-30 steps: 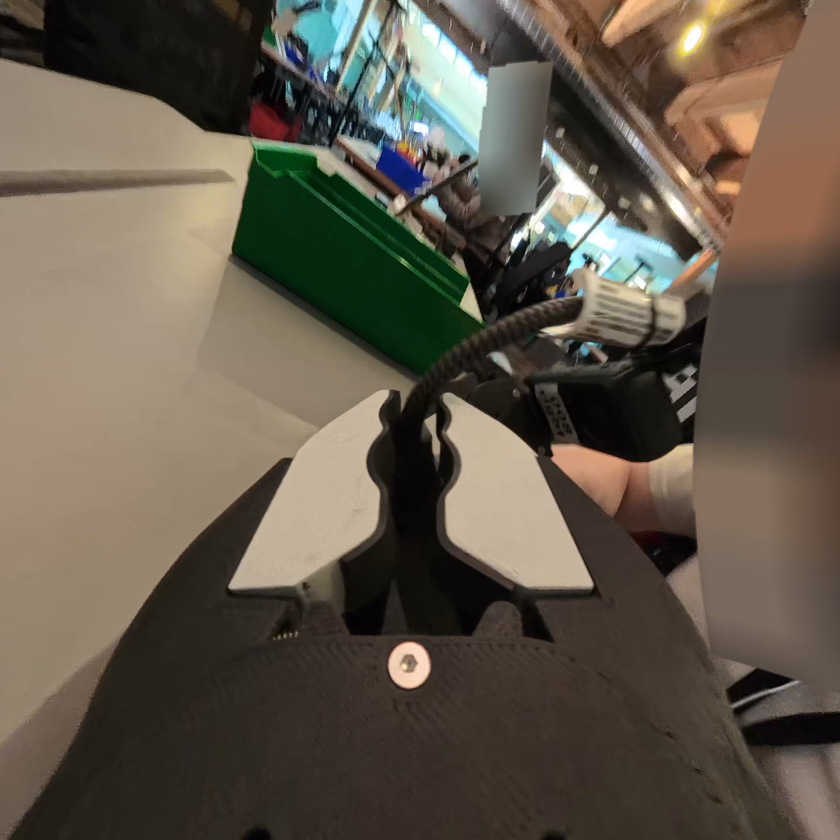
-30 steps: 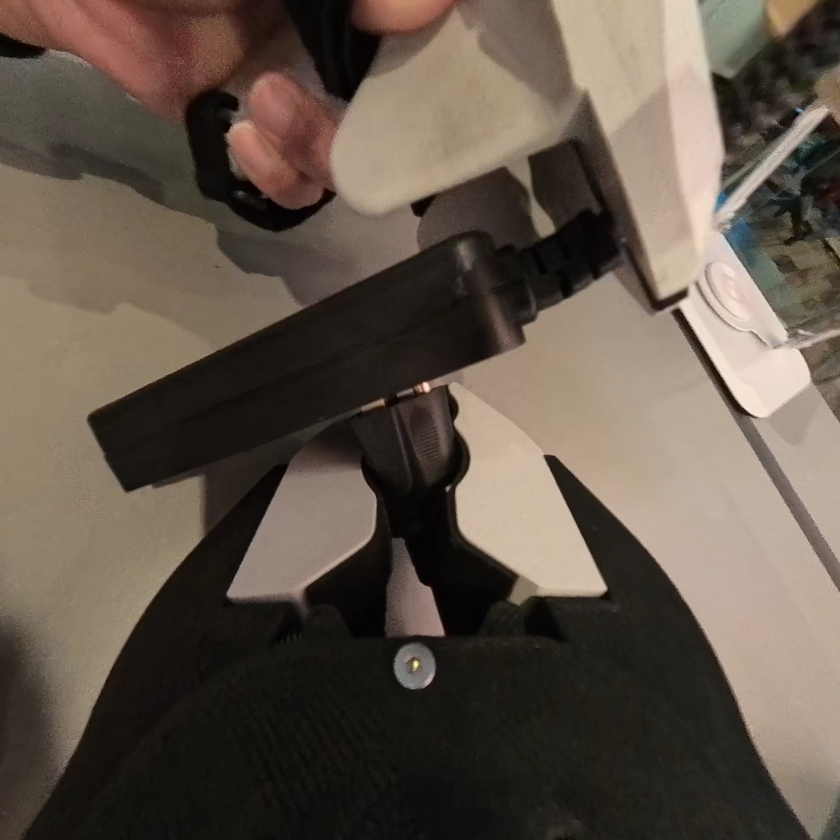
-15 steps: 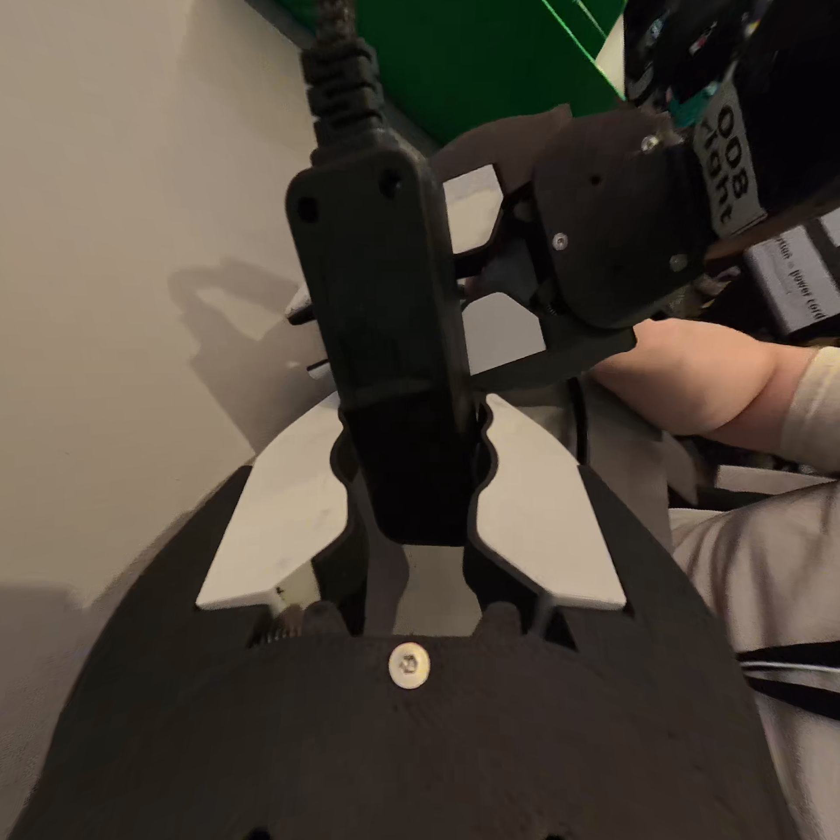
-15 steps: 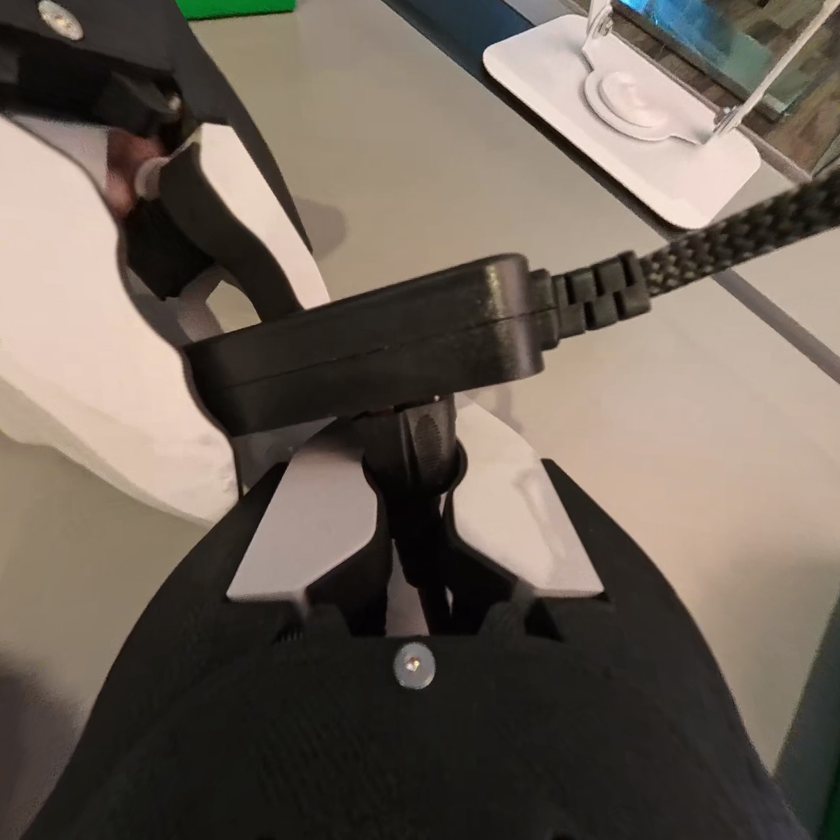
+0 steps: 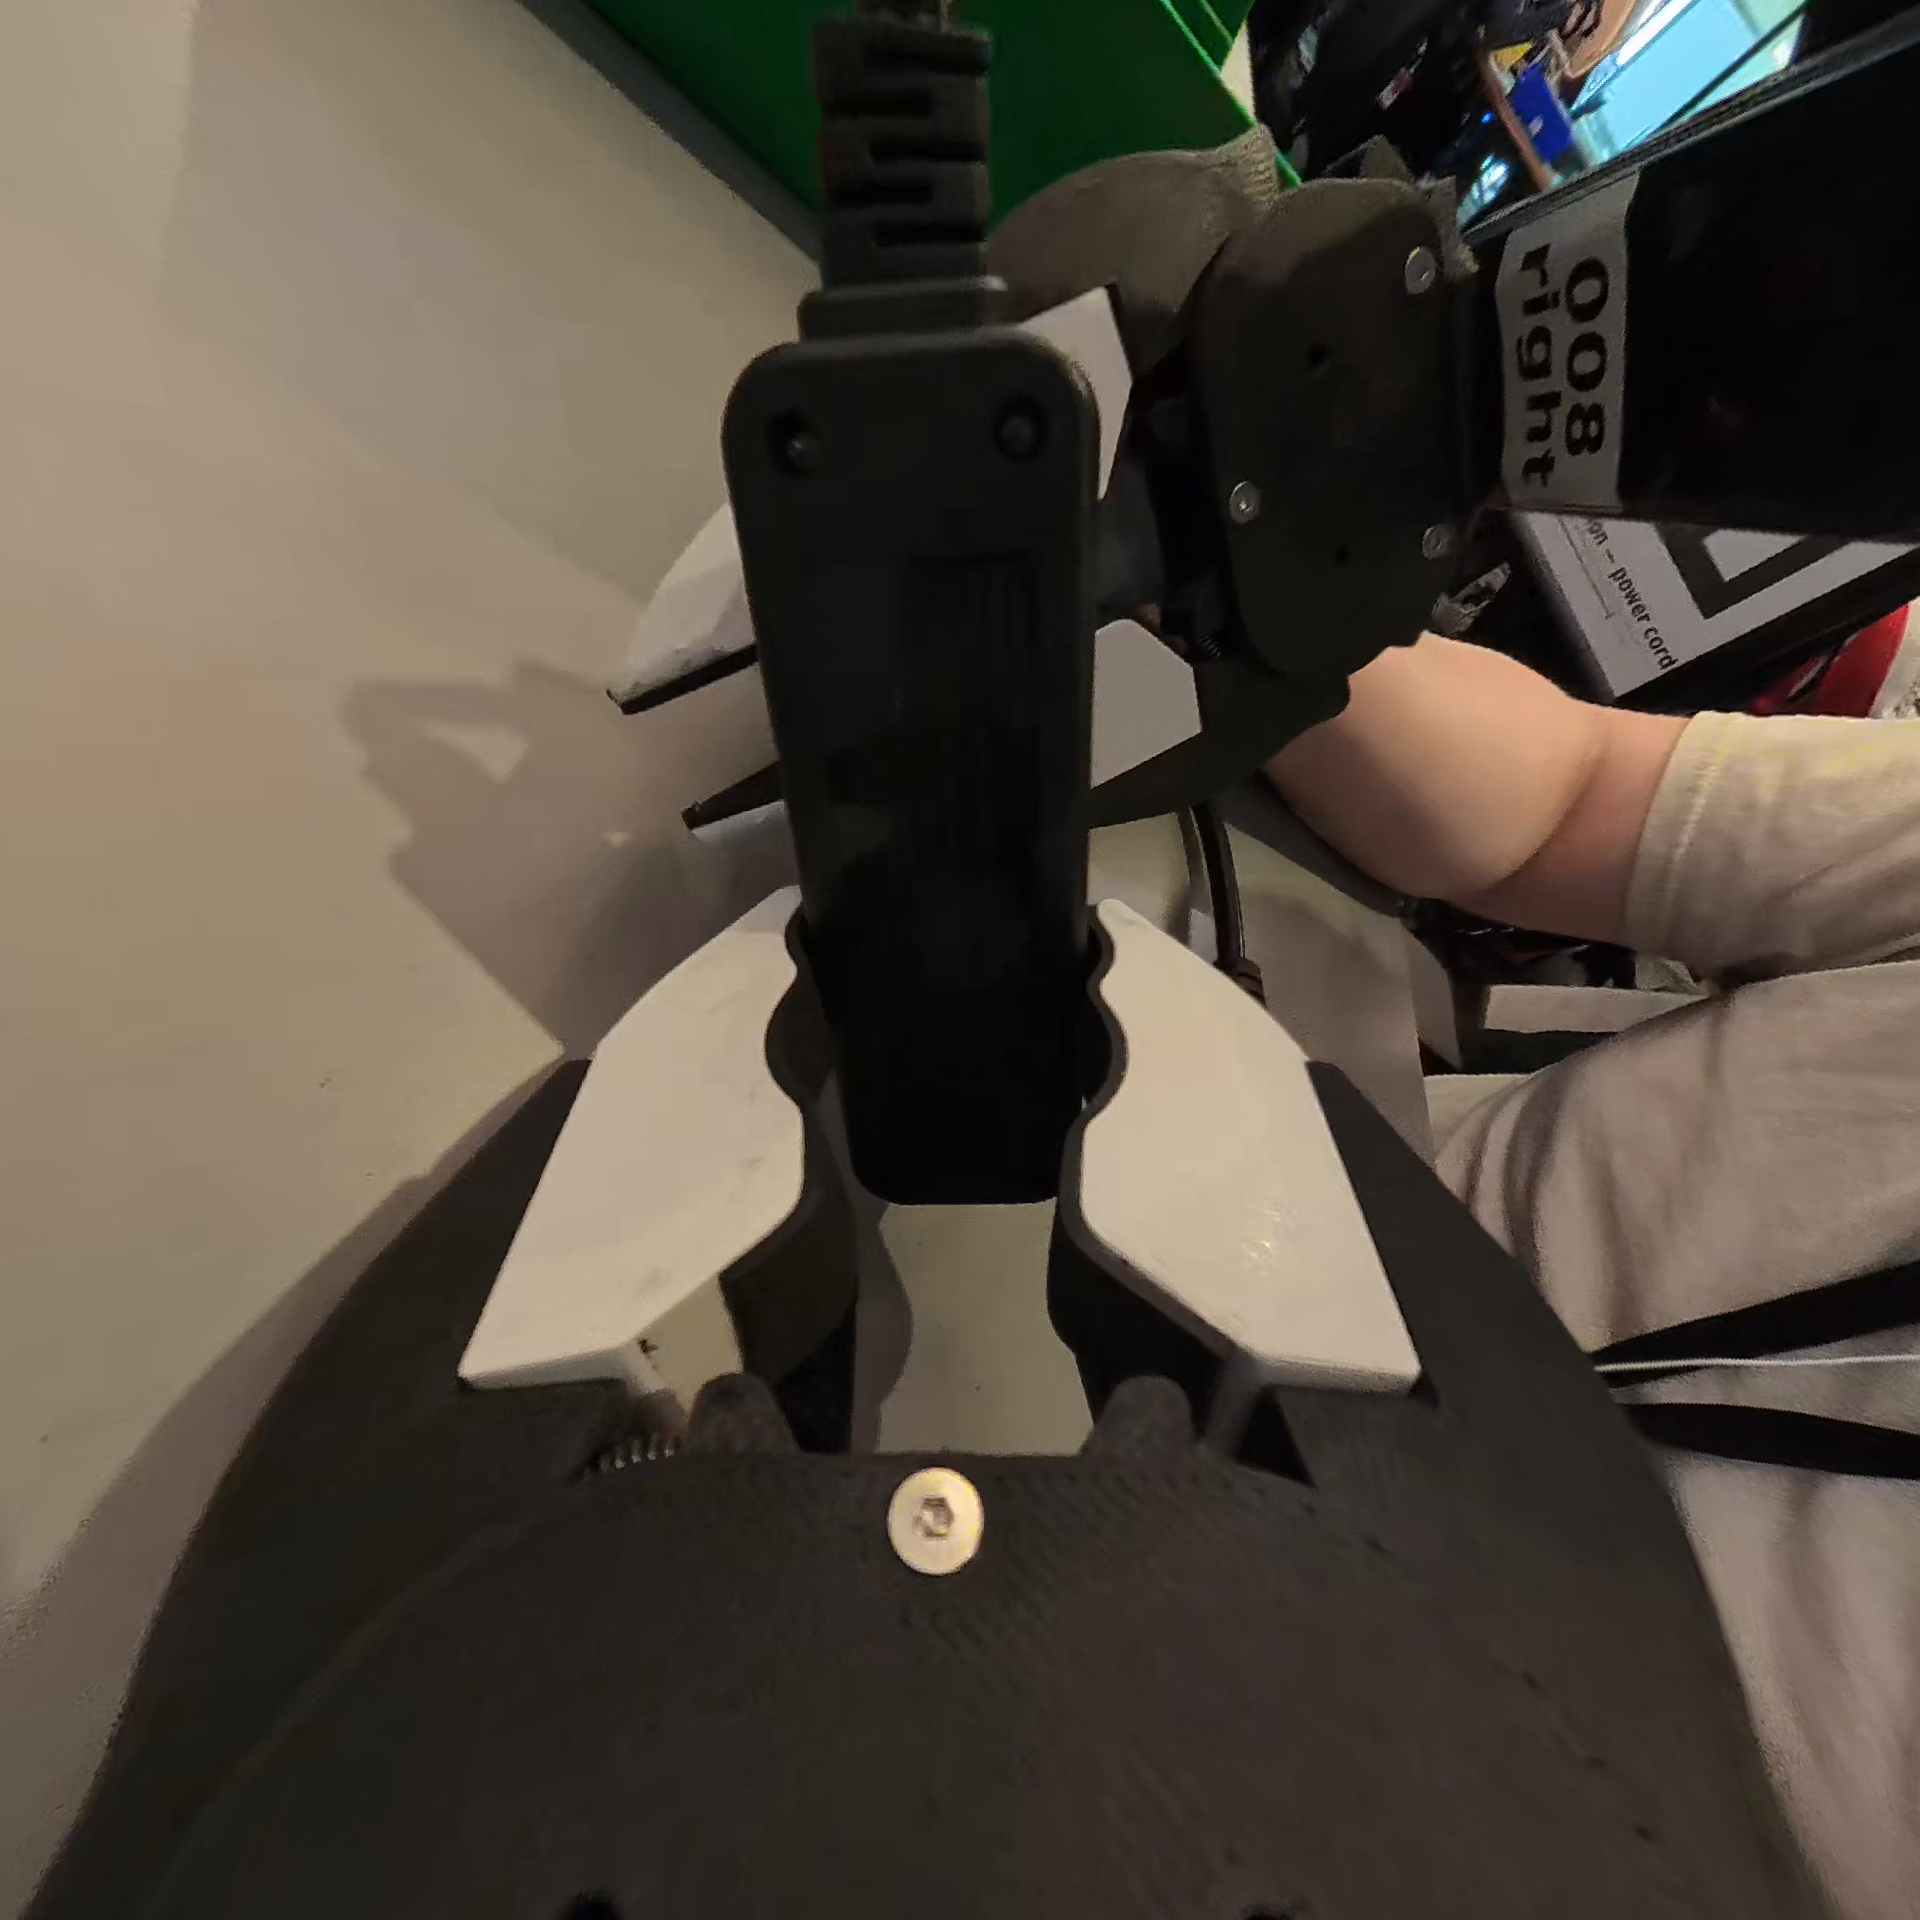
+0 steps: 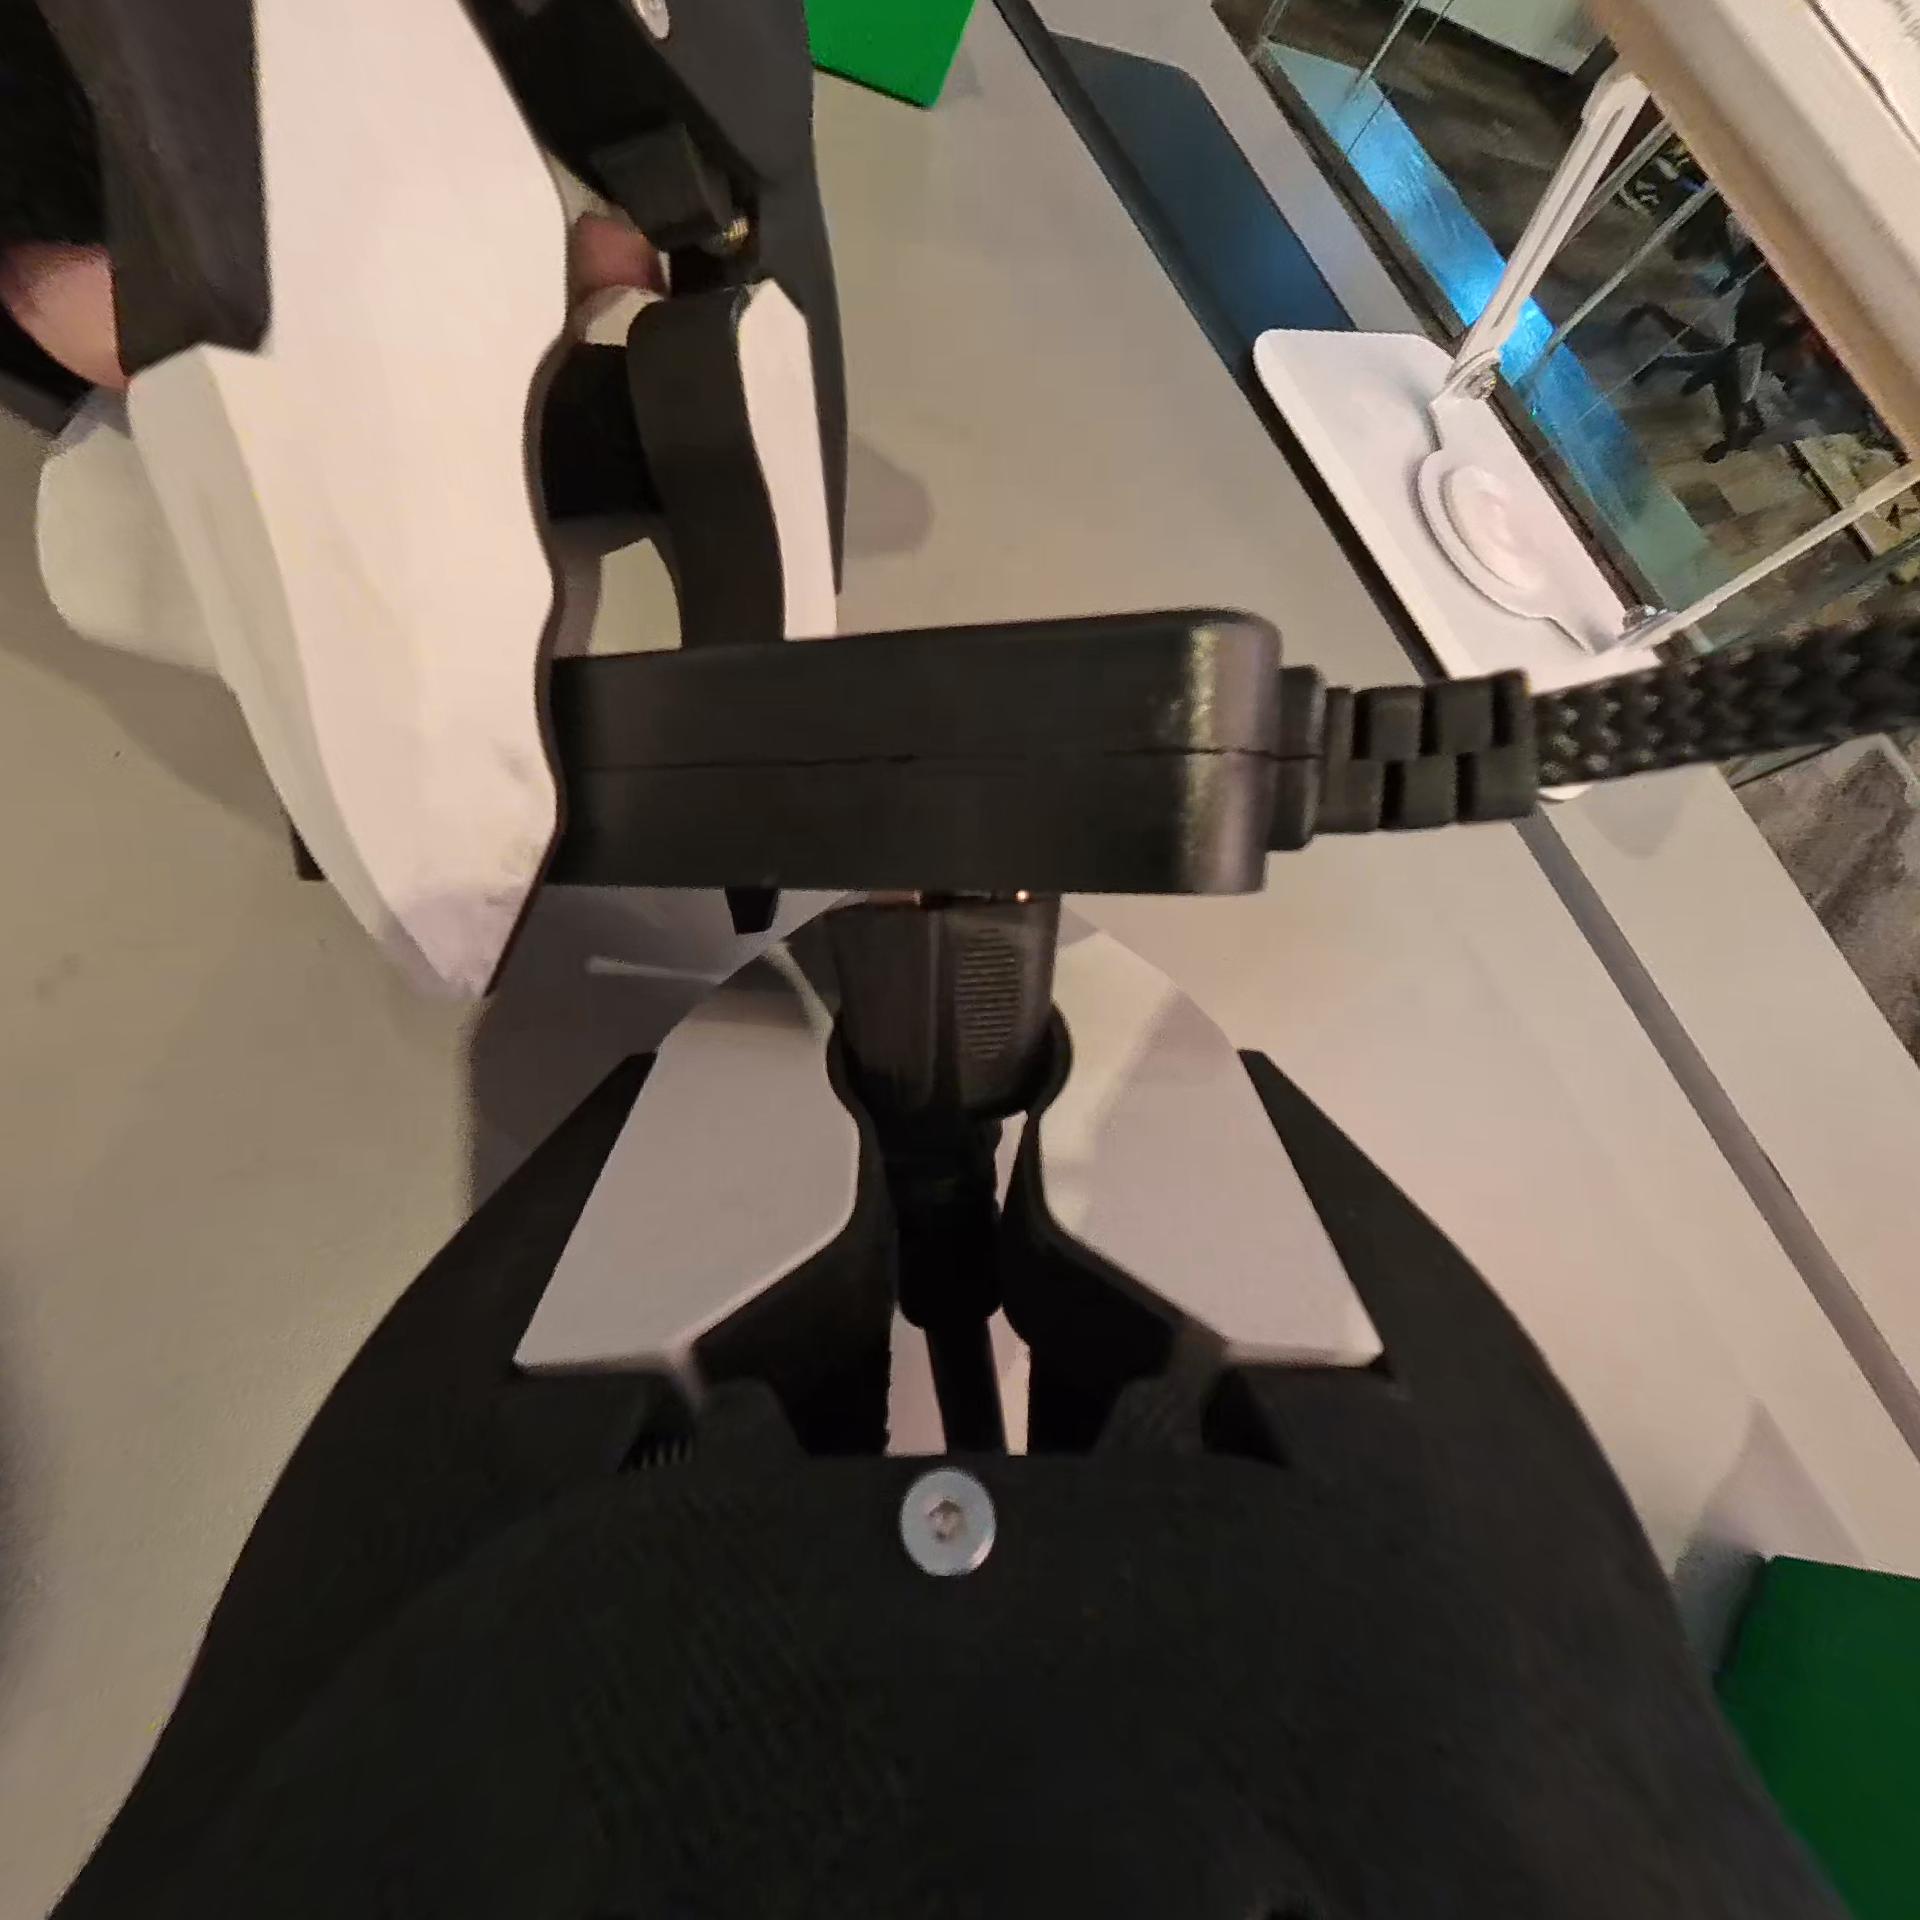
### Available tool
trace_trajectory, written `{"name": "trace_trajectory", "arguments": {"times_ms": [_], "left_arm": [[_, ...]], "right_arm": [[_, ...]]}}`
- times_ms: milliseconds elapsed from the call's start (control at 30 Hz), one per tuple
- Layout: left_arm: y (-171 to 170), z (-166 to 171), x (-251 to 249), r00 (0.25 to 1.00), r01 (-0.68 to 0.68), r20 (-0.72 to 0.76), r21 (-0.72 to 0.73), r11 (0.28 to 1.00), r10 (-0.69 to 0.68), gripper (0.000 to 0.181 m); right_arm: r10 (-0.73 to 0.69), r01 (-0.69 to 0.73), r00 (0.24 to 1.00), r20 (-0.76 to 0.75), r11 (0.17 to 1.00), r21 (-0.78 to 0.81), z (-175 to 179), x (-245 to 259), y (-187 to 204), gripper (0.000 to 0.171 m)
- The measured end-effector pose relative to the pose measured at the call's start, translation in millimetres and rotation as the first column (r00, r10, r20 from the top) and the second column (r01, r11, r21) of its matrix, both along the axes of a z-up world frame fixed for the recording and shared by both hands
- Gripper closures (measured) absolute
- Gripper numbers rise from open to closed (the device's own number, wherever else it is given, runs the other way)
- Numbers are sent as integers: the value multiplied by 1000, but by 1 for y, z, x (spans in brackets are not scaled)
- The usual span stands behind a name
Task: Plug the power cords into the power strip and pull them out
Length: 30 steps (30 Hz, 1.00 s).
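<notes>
A: Desk [image 6: 1195,436] – pale grey, matte, fills left of both views?
B: Yep. Green bin [image 5: 1049,73] at top centre, left wrist view.
A: Right wrist view, upper right?
B: White flat base [image 6: 1340,416] w/ clear stand, glass pane [image 6: 1621,239] behind, bluish light thru it. Green bit [image 6: 1818,1714] lower right.

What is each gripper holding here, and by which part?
Left gripper clamps the power strip by its cord-free end. Right gripper grips the plug by its body.
</notes>
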<state>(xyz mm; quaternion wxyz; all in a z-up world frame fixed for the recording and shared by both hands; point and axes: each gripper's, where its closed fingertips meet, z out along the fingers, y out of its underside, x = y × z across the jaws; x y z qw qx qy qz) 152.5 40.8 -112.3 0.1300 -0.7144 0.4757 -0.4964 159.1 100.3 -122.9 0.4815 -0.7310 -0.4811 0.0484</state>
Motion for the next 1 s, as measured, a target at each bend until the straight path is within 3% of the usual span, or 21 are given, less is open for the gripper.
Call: {"name": "trace_trajectory", "arguments": {"times_ms": [200, 300, 433, 567, 633, 733, 800, 833, 900, 1000], "left_arm": [[11, 6, 4, 998, -64, 23, 44, 997, 63, 137], [13, -9, 4, 994, -92, -60, 50, 995, 95, 135], [13, -16, -7, 978, -135, -165, -55, 989, 124, 133], [25, -1, -24, 942, -199, -250, 124, 972, 224, 133], [25, 3, -26, 922, -203, -289, 199, 959, 256, 124], [15, -15, -27, 873, -156, -418, 248, 956, 251, 118], [19, -28, -28, 843, -143, -459, 308, 941, 278, 121], [18, -29, -23, 858, -147, -437, 295, 944, 271, 138], [20, -29, -22, 869, -148, -419, 288, 946, 263, 141], [25, -29, -29, 868, -126, -427, 301, 945, 252, 143]], "right_arm": [[-74, 74, 997, 5, 996, -59, -6, -2, 0, 150], [-106, 112, 992, 62, 987, -112, -20, -1, -1, 149], [-183, 171, 983, -12, 939, -298, -32, -5, -7, 148], [-282, 230, 957, -70, 882, -412, -34, -7, -11, 144], [-340, 269, 937, -84, 851, -451, -35, -5, -10, 141], [-371, 290, 925, -78, 826, -484, -35, -2, -12, 136], [-362, 292, 930, -55, 823, -487, -32, 2, -15, 131], [-345, 284, 938, -42, 830, -479, -28, 6, -16, 131], [-293, 277, 956, 29, 862, -425, -19, 19, -19, 131], [23, -7, 997, 76, 979, -205, 4, 9, -23, 131]]}}
